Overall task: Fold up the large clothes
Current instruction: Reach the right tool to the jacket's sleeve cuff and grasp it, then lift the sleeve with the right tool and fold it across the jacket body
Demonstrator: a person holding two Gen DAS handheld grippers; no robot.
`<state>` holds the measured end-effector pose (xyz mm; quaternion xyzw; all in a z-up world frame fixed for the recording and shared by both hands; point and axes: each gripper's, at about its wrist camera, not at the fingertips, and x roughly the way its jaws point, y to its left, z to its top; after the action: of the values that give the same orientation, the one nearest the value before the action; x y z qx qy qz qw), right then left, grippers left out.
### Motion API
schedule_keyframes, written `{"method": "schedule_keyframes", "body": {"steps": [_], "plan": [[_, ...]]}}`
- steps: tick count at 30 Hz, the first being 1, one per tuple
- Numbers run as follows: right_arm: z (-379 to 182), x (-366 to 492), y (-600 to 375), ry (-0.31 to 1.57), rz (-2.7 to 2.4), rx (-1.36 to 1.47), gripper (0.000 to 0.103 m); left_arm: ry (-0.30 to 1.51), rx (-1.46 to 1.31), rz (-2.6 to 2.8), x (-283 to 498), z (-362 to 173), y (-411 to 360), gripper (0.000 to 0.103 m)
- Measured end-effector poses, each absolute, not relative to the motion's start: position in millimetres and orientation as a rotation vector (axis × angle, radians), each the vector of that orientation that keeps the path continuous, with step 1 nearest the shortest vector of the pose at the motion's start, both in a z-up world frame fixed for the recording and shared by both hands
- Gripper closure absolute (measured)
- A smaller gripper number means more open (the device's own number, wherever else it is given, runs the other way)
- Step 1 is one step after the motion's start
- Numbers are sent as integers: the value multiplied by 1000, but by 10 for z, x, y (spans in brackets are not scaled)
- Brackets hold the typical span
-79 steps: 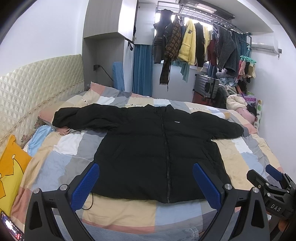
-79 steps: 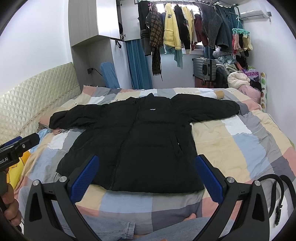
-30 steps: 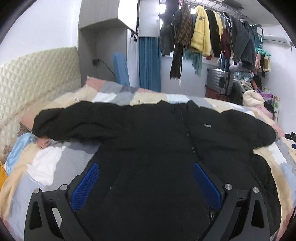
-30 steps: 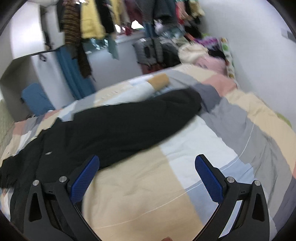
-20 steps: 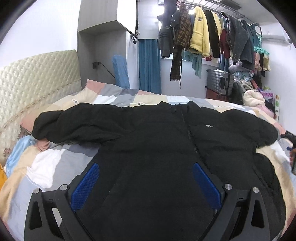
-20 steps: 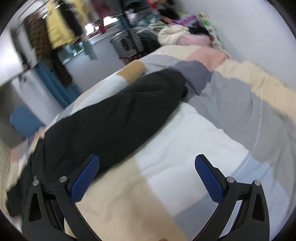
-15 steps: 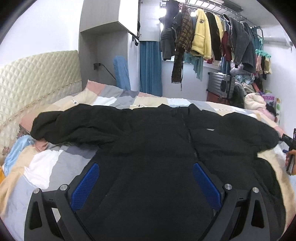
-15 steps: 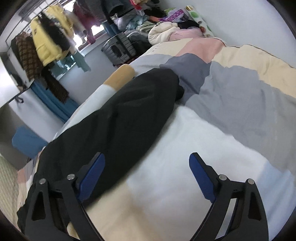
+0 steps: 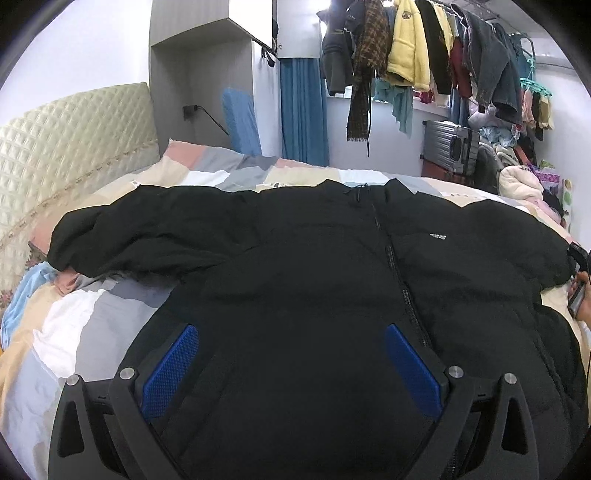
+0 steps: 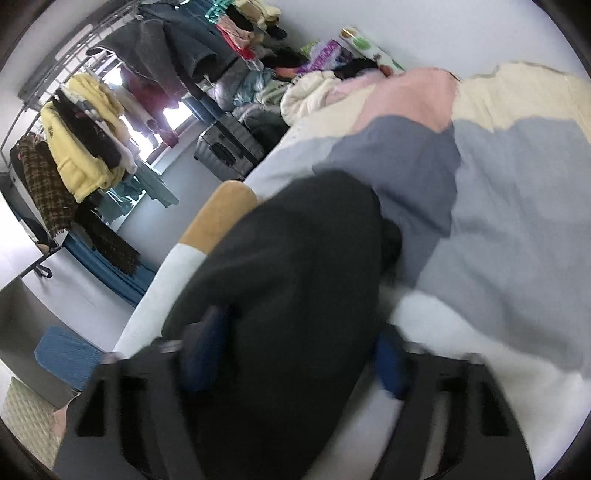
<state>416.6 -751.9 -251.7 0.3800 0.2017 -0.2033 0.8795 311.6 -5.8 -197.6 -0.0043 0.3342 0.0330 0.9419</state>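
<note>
Left wrist: patchwork bedspread (image 9: pixel 70 332), quilted headboard (image 9: pixel 66 129), clothes rail (image 9: pixel 480 16).

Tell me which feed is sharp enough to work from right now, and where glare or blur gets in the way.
Left wrist view: sharp, evenly lit; the black puffer jacket reads as a dark mass, though zipper and chest label show; bright glare above the hanging clothes. Right wrist view: motion-blurred, the right tongs and jacket sleeve smeared, the window blown out.
</note>
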Motion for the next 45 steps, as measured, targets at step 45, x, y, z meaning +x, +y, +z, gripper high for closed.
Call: {"method": "schedule_keyframes", "body": {"steps": [45], "plan": [[694,3467,-2193,265,24,-99,99,490,-130,-58,1763,-912,865,1]]}}
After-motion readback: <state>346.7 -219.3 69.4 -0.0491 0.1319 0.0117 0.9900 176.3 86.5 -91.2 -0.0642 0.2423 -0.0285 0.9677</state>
